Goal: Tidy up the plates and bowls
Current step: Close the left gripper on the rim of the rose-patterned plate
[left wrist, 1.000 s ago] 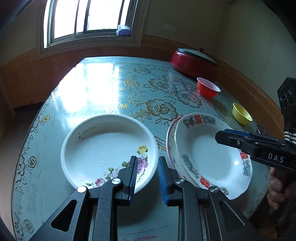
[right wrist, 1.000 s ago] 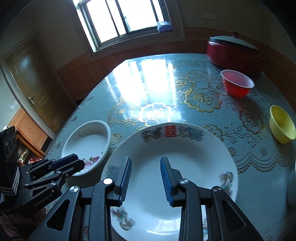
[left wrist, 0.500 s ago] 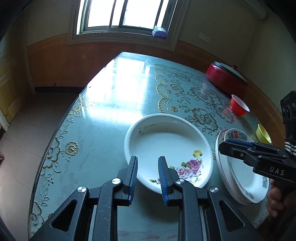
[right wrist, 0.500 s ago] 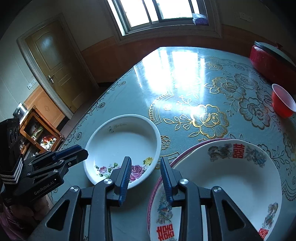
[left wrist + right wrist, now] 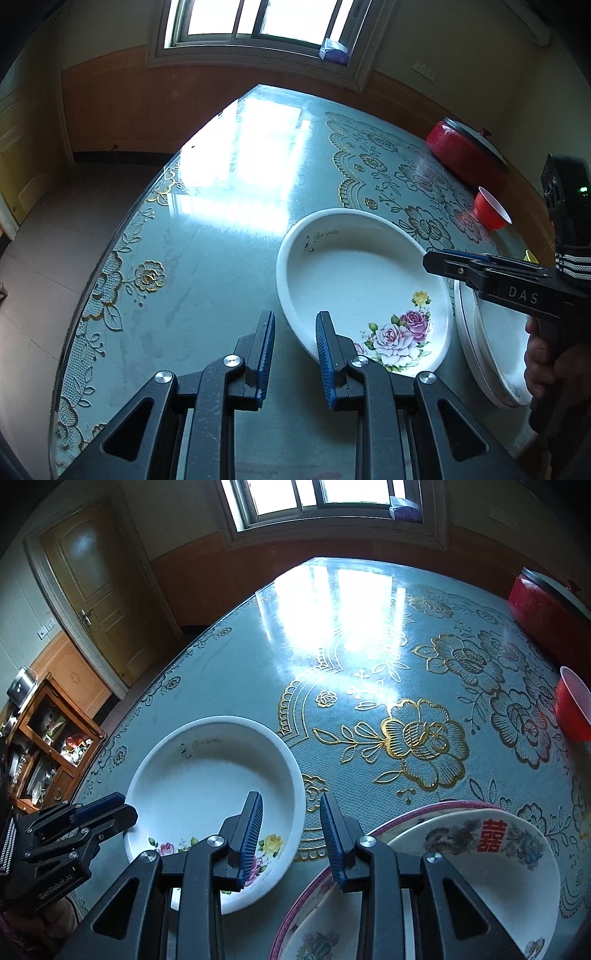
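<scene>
1. The round table [image 5: 221, 229], covered by a blue-green cloth with gold flowers under a glossy top, carries everything; its far edge runs toward the window wall and shines with glare.
2. A red lidded pot [image 5: 461, 147] stands at the table's far right edge, near the wall.
3. A stack of two dishes sits at the near right edge: a pink-rimmed plate [image 5: 317, 882] underneath and a white bowl with red characters [image 5: 498, 871] resting in it, tilted.
4. The white rose-patterned dish [image 5: 354, 280], marked "Rosa Garden", lies flat near the table's near edge, just beside the stack on its left and apart from it by a thin strip of cloth.
5. The left gripper [image 5: 293, 354] hovers over the dish's near-left rim. Its jaws stand a narrow gap apart with nothing between them; the right finger overlaps the rim in view, but whether it touches cannot be told.
6. The right gripper [image 5: 290, 834] hangs over the dish's right rim, one finger above the dish's inside, the other above the cloth between dish and stack. Its jaws are parted and grip nothing.
7. A hand [image 5: 546, 362] holds the right gripper's handle at the near right.
8. A red cup [image 5: 491, 210] stands near the pot, toward the right edge.
9. A sliver of a yellow bowl [image 5: 530, 256] shows behind the right gripper.
</scene>
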Available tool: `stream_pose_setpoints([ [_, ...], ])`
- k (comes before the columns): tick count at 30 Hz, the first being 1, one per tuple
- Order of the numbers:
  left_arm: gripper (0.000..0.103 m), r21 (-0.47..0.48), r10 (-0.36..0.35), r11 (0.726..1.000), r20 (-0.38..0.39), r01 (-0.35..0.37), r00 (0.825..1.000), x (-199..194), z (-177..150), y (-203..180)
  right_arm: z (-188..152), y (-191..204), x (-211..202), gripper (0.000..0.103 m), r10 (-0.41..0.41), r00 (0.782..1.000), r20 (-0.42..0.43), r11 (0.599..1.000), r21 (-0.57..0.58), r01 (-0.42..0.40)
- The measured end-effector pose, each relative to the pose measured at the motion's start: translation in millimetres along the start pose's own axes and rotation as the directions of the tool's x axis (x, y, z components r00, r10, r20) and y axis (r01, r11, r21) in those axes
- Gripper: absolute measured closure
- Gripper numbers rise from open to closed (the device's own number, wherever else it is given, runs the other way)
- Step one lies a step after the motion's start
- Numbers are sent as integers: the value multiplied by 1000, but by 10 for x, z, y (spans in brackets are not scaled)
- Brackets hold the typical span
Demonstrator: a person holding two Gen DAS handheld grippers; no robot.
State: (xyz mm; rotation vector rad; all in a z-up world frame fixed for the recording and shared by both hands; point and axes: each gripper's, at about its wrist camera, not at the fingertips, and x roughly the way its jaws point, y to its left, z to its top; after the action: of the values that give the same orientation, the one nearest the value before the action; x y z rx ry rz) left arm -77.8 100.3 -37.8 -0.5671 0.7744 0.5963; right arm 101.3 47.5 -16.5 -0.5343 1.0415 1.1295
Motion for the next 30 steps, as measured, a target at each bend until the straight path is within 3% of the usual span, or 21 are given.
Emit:
stream_pose_setpoints([
  [8,79,15,-12,1000,-19,12,1000,118,3,-58,66,48,214,74,11,999,-53,999,-39,-13],
  [13,77,28,56,998,-9,-56,998,209,26,-49,107,71,283,80,55,996,-74,998,-31,-58],
  [15,79,14,48,999,-13,-48,999,216,51,-10,94,67,365,81,57,993,-103,998,-25,-59],
  [30,78,13,65,998,9,-66,998,196,6,-21,41,152,395,79,49,994,-94,997,-56,-54],
])
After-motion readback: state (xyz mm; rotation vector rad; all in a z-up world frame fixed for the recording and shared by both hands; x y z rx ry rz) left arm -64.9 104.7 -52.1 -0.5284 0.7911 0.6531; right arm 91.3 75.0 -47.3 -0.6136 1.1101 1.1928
